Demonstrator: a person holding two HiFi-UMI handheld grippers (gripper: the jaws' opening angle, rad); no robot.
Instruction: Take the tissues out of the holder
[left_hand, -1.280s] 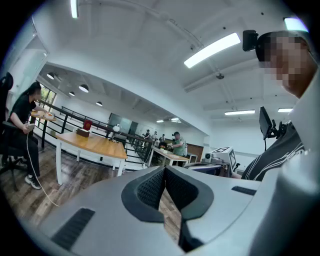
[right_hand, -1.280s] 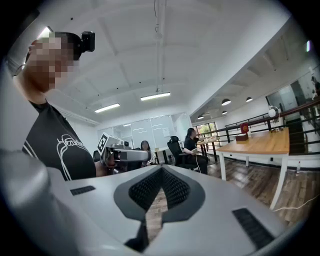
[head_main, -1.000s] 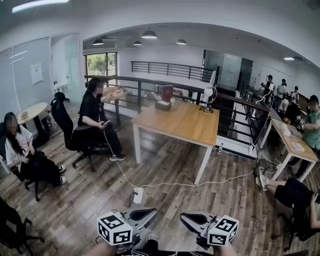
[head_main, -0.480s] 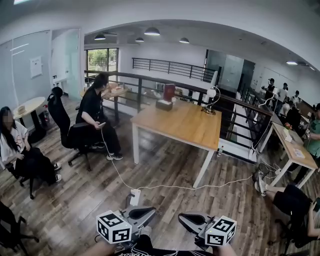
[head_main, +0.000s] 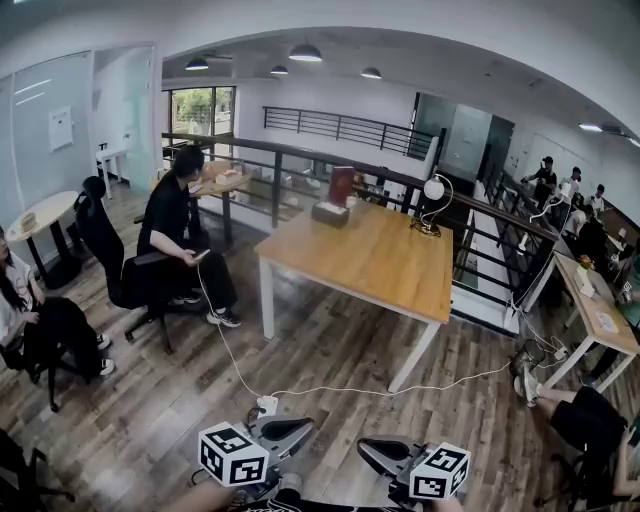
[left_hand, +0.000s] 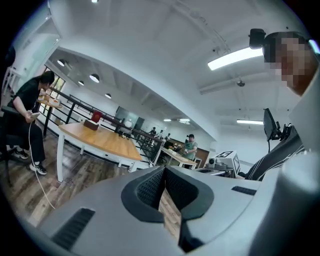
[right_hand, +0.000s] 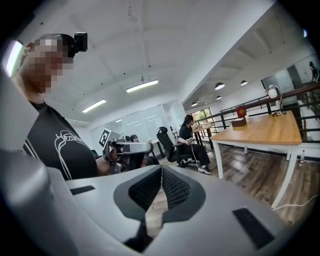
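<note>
A brown tissue holder (head_main: 328, 212) stands at the far edge of a wooden table (head_main: 370, 262) across the room, with a red object (head_main: 341, 186) behind it. Both grippers hang low at the bottom of the head view, well short of the table. My left gripper (head_main: 305, 428) is shut with nothing between its pads, and my right gripper (head_main: 365, 450) is shut and empty too. The left gripper view shows its closed jaws (left_hand: 164, 172) with the table (left_hand: 100, 140) and holder (left_hand: 90, 125) far off. The right gripper view shows its closed jaws (right_hand: 161, 172) with the holder (right_hand: 239, 121) at the table's (right_hand: 260, 131) far end.
A person in black (head_main: 175, 230) sits on an office chair left of the table. A white cable (head_main: 330, 385) runs over the wooden floor to a power strip (head_main: 265, 405). A desk lamp (head_main: 432, 200) stands on the table by a railing (head_main: 300, 165). Another table (head_main: 600, 320) and people are at the right.
The head view has moved a little forward and right: the table looks slightly nearer and the seated people at the left have slid toward the edge. Both grippers stay low and shut.
</note>
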